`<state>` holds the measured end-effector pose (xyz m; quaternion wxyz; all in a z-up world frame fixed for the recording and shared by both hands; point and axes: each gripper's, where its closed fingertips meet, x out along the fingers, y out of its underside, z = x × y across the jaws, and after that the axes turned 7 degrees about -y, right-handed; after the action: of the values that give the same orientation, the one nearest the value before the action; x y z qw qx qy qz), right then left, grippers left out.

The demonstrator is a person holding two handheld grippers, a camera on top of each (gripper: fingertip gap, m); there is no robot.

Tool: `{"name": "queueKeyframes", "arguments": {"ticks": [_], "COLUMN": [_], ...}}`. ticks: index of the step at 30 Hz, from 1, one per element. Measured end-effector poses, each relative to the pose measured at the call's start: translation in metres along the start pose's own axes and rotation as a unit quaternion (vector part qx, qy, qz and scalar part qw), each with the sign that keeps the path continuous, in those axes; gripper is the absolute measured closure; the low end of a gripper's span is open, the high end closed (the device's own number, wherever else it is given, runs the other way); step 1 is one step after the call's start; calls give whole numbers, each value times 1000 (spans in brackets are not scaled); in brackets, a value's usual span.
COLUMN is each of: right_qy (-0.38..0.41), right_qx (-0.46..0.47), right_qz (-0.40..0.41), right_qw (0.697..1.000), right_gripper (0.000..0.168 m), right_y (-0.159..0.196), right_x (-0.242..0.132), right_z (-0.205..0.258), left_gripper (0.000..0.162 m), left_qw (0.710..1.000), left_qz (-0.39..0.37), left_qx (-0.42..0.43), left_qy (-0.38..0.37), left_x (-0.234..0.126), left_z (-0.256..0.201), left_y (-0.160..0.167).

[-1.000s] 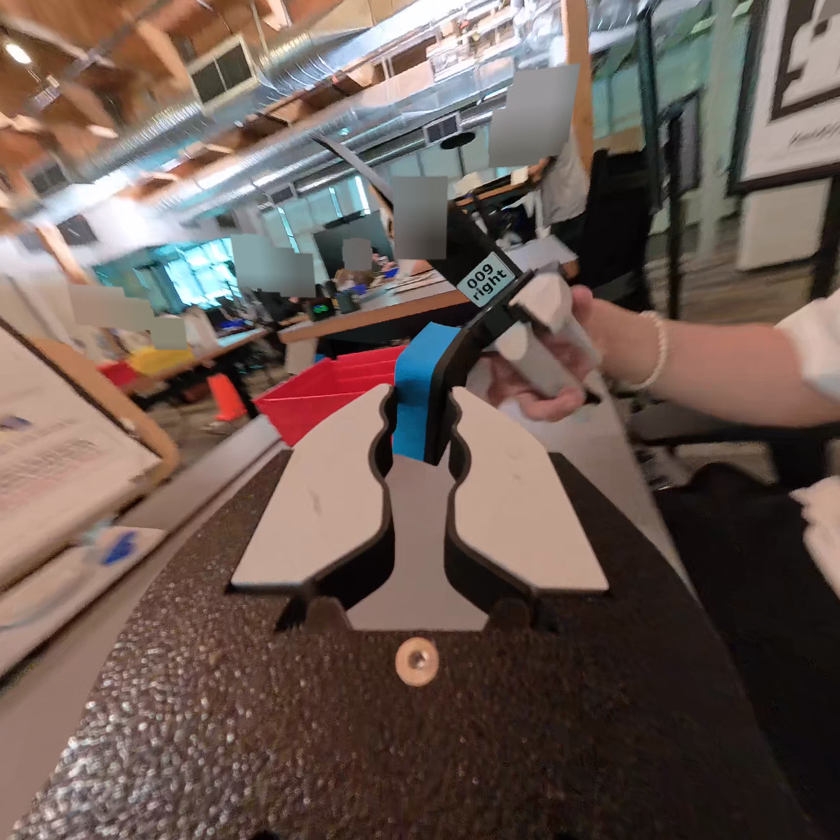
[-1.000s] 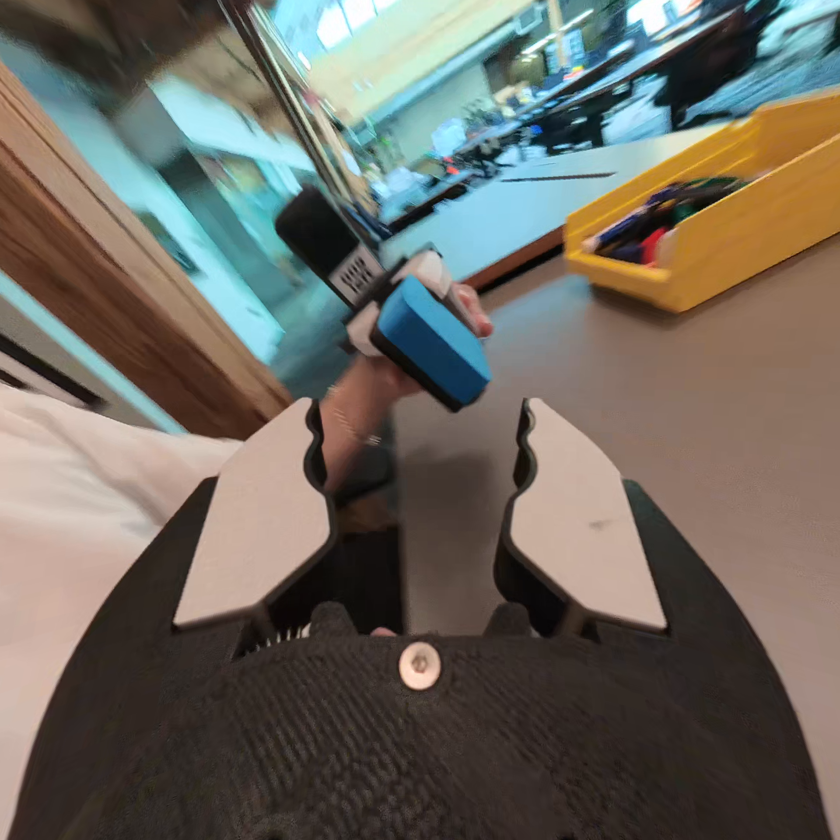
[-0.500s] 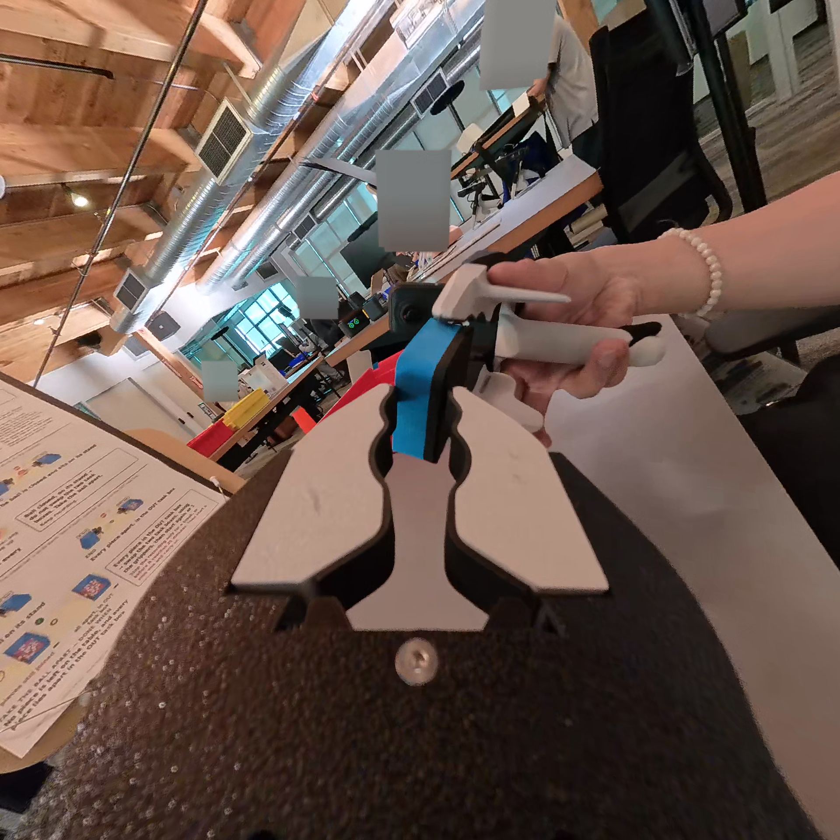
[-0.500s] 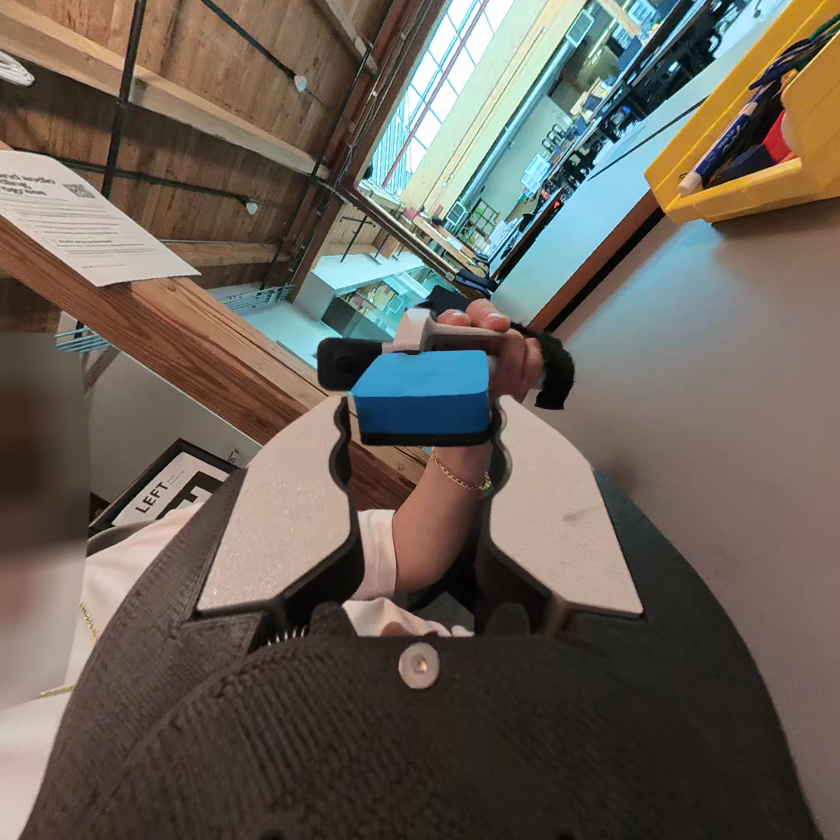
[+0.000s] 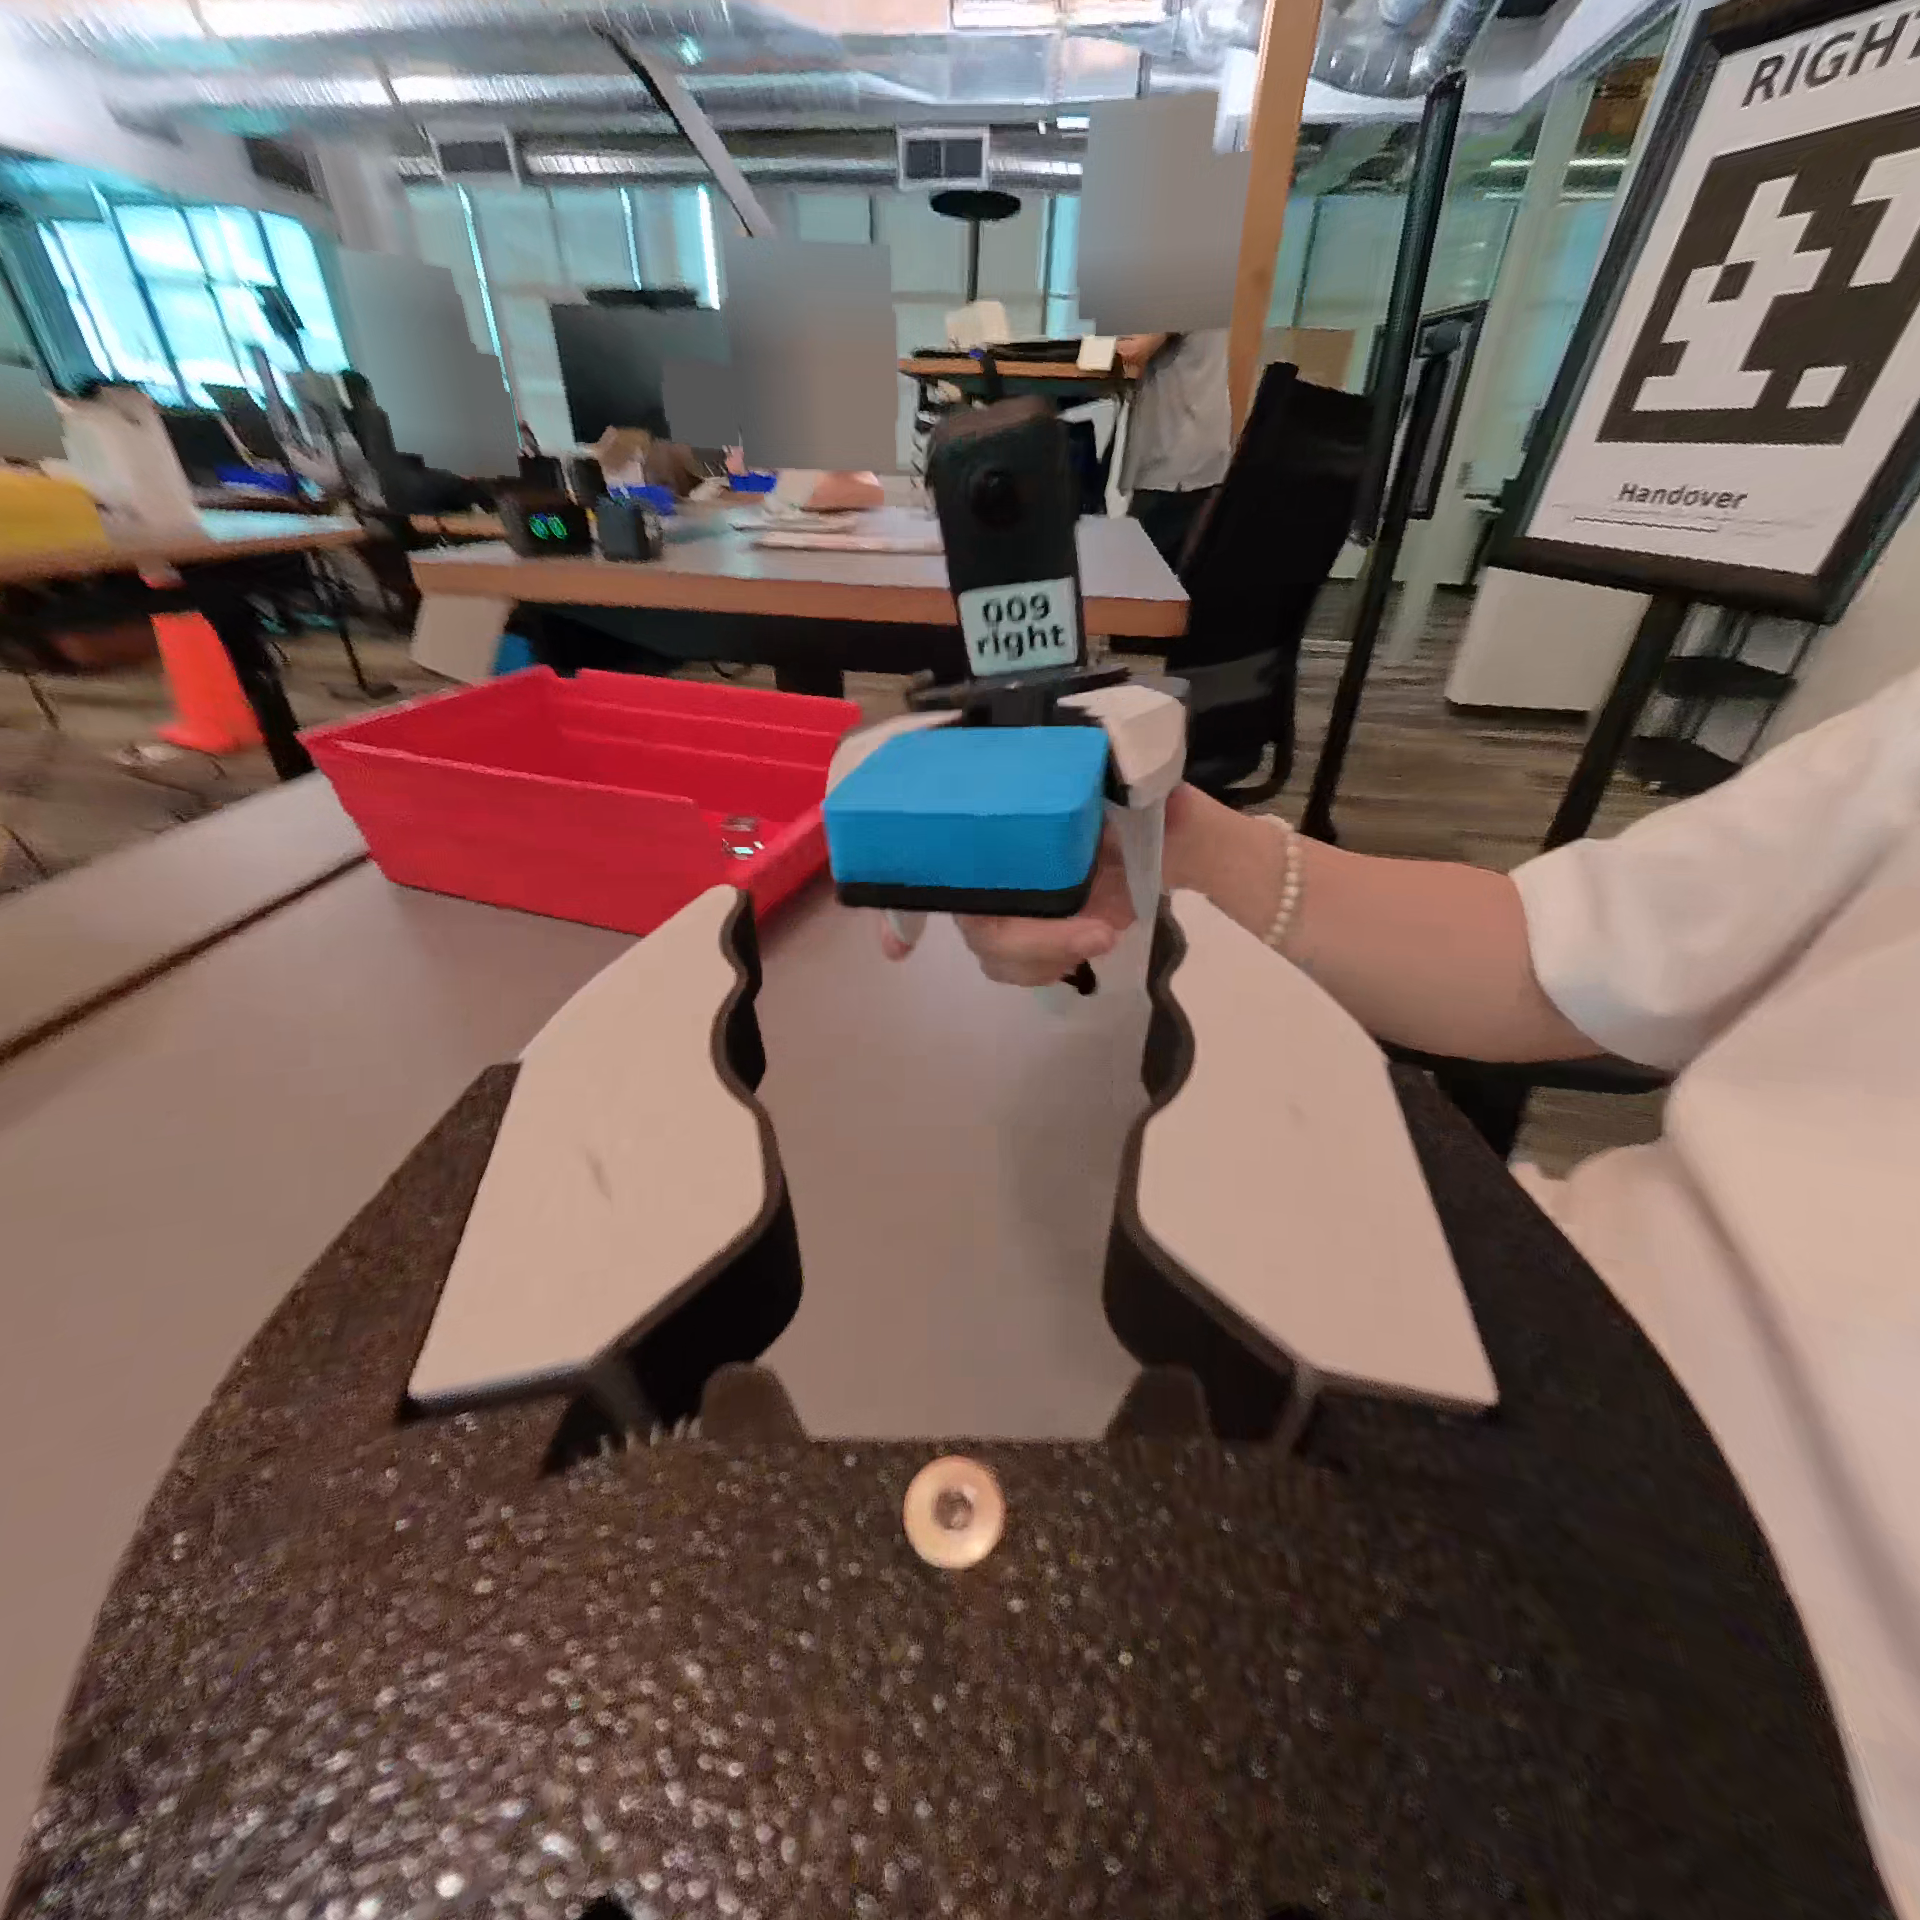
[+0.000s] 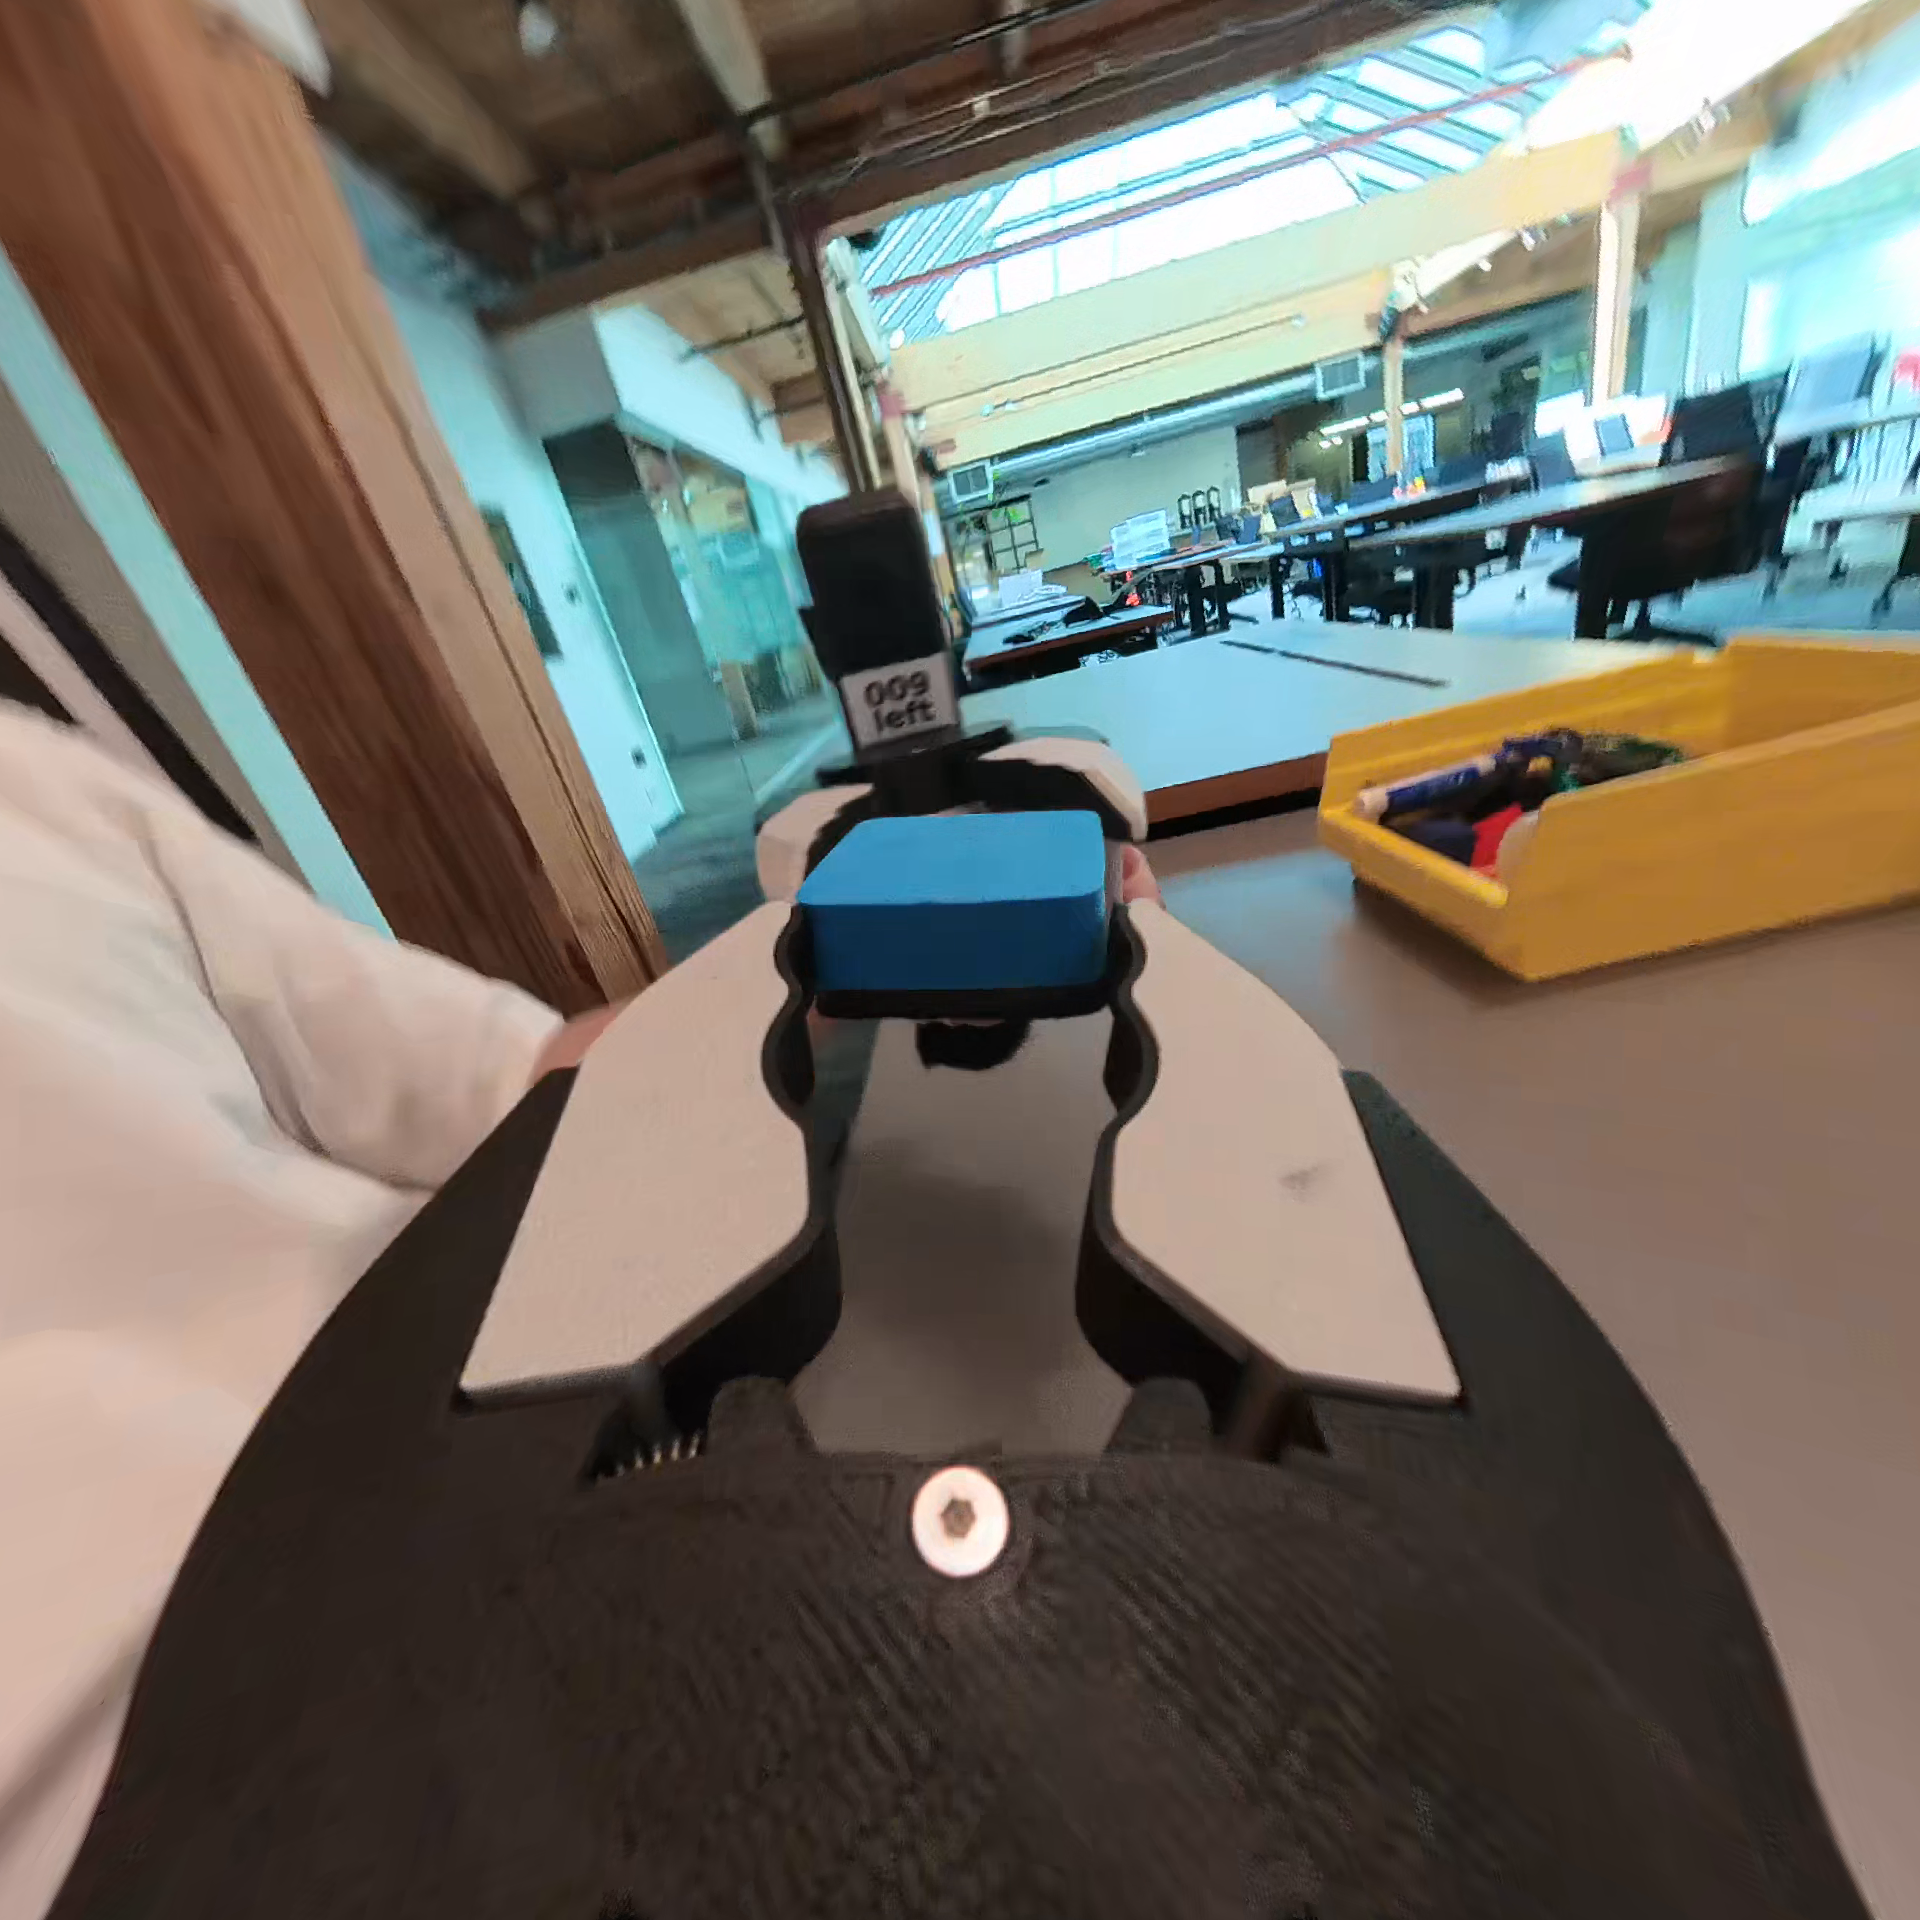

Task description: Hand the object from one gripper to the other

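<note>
The object is a blue foam block (image 6: 951, 904) with a black base. My right gripper (image 6: 954, 940) is shut on it, one fingertip on each short side, and holds it level above the grey table (image 6: 1610, 1195). In the left wrist view the block (image 5: 966, 810) hangs just beyond my left gripper (image 5: 951, 914), which is open and empty with its fingers spread wider than the block. The two grippers face each other. The right gripper's black camera (image 5: 1003, 520) stands above the block, and the left gripper's camera (image 6: 873, 613) shows behind it.
A red bin (image 5: 582, 790) stands on the table beyond my left gripper. A yellow bin (image 6: 1662, 852) holding markers stands at the right. A wooden post (image 6: 260, 520) rises at the left, and a framed sign on a stand (image 5: 1766, 312) is at the right.
My left gripper held the block on edge; it has opened and let go. My right gripper has closed on the block, which now lies level. Both grippers have rolled upright.
</note>
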<state>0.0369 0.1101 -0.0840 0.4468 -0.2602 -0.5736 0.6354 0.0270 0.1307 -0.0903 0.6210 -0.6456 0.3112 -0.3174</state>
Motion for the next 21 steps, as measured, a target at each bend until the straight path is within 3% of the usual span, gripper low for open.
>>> {"name": "queueKeyframes", "arguments": {"ticks": [3,5,9,19,21], "right_qy": [-2,-2,-1,44,77], "right_qx": [-103,-124,-132,-122,-81], "right_qz": [53,71,82,103,106], "right_qw": [993,990,988,986,988], "right_gripper": [114,114,114,112,96], "right_y": [8,11,16,21,18], "right_x": [1,4,7,7,3], "right_z": [11,14,15,6,-3], "left_gripper": [93,96,106,109,109], "left_qw": [999,999,998,993,989], "left_qz": [33,43,34,14,18], "left_qx": [4,26,56,115,141], "left_qy": [8,21,23,-3,-36], "left_x": [5,8,11,9,6], "left_z": [-5,-12,-17,-9,0], "left_y": [9,14,13,13,11]}}
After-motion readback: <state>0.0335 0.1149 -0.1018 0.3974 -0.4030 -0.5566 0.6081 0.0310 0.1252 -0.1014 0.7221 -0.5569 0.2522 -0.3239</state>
